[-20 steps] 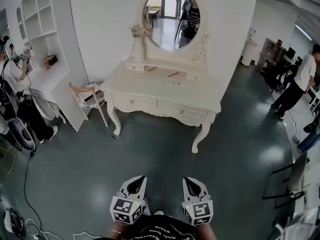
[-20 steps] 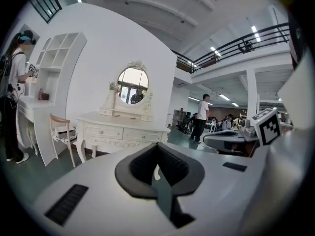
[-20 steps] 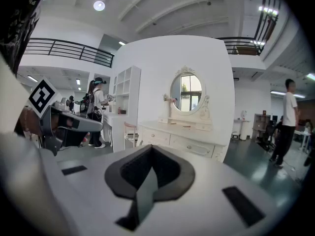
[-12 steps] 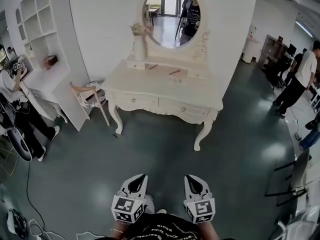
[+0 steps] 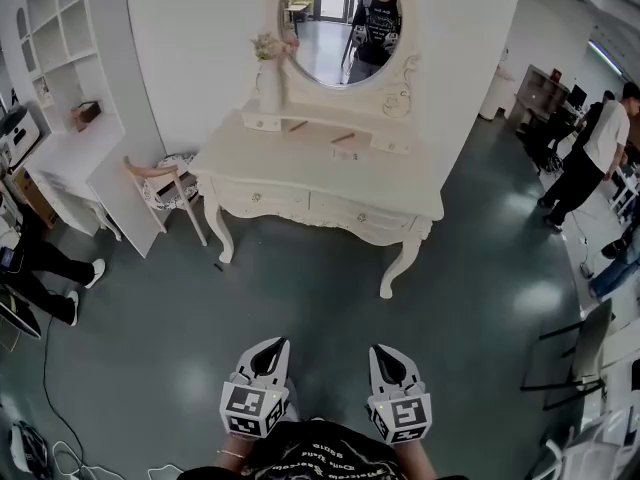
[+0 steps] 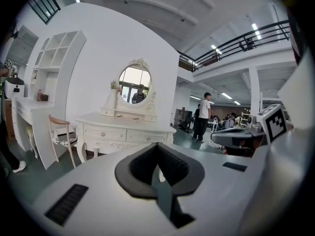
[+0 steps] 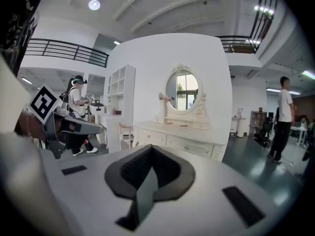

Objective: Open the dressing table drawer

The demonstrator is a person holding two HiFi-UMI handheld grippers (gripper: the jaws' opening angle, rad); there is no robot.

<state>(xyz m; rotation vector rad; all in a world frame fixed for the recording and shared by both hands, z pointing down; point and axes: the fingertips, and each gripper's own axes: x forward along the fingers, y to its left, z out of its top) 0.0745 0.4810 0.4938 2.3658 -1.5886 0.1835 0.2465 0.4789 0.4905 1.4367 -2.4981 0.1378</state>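
Left gripper (image 5: 267,352) and right gripper (image 5: 389,357) both clenched, empty, held low side by side. Dressing table (image 5: 320,173) stands well ahead across the floor (image 5: 300,313), its drawers (image 5: 262,200) closed.

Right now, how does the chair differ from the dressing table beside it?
The chair has a brown back rail and straight legs; the dressing table is all cream on curved legs. The chair is far narrower than the dressing table, which carries an oval mirror. Both stand on the dark floor.
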